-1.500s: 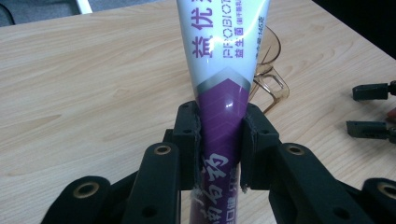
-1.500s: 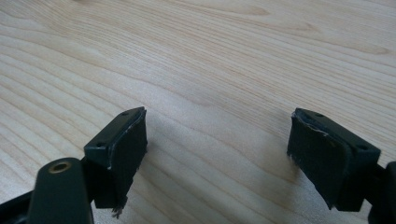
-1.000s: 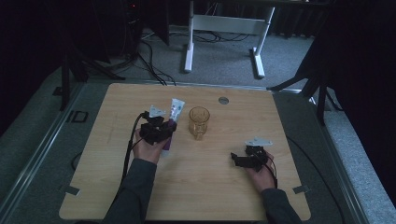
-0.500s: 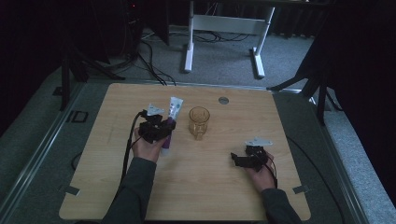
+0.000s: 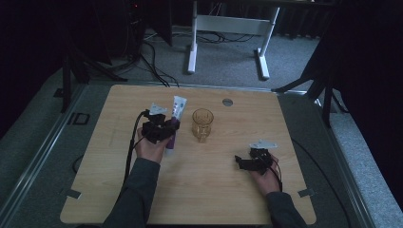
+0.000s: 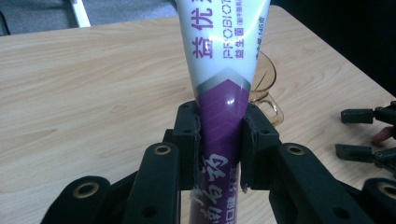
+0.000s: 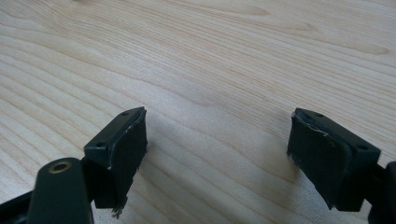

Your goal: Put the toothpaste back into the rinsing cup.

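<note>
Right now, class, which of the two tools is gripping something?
The left tool: its jaws clamp the purple-and-white tube. The right tool stands open over bare table.

The left gripper (image 5: 164,128) sits at about nine o'clock of the table's centre, its jaws clamped on the purple lower part of a toothpaste tube (image 6: 224,93) that points up toward twelve o'clock. The left hand (image 5: 151,148) wraps the gripper from behind, the sleeved forearm running down toward six o'clock. The right gripper (image 5: 243,162) lies low at about four o'clock, aimed toward nine o'clock, jaws spread wide apart with nothing between them.
</note>
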The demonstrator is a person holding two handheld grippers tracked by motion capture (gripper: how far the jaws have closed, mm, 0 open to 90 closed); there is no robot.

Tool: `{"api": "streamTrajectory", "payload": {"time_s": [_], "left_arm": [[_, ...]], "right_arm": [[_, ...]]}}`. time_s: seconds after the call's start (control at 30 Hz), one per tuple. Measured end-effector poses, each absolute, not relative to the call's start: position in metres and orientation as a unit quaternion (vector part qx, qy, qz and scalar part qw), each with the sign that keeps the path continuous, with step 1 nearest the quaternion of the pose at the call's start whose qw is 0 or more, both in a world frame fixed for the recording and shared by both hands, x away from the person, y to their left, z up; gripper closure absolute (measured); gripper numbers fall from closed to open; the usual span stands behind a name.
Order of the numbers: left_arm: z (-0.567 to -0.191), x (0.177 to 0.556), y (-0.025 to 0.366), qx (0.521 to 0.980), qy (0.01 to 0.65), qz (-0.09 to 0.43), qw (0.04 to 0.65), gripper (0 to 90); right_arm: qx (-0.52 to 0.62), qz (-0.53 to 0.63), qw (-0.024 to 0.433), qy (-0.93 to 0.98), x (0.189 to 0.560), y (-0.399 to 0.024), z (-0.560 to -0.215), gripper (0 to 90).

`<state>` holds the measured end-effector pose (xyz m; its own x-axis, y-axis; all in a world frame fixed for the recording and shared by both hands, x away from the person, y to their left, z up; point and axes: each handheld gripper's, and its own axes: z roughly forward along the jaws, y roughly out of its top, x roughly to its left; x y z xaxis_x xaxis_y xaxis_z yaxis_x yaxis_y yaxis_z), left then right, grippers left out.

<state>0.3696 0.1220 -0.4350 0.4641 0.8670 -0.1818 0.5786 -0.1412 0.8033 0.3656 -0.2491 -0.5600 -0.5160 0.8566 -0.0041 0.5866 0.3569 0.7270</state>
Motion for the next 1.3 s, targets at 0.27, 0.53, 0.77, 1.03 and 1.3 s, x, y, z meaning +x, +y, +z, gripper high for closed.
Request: {"api": "streamTrajectory", "payload": {"time_s": [0.27, 0.53, 0.77, 1.03, 1.3], "left_arm": [[-0.43, 0.372, 0.122, 0.734, 0.491, 0.167, 0.439, 71.3], [-0.422, 0.374, 0.122, 0.728, 0.49, 0.171, 0.448, 71.3], [-0.419, 0.375, 0.123, 0.724, 0.49, 0.17, 0.455, 71.3], [-0.42, 0.379, 0.124, 0.719, 0.495, 0.172, 0.457, 71.3], [-0.42, 0.381, 0.124, 0.716, 0.495, 0.171, 0.462, 71.3]], "right_arm": [[0.451, 0.343, 0.196, 0.8, 0.366, -0.249, -0.56, 19.6], [0.451, 0.343, 0.196, 0.8, 0.366, -0.249, -0.56, 19.6], [0.451, 0.343, 0.196, 0.8, 0.366, -0.249, -0.56, 19.7], [0.451, 0.343, 0.196, 0.8, 0.366, -0.249, -0.56, 19.7], [0.451, 0.343, 0.196, 0.8, 0.366, -0.249, -0.56, 19.7]]}}
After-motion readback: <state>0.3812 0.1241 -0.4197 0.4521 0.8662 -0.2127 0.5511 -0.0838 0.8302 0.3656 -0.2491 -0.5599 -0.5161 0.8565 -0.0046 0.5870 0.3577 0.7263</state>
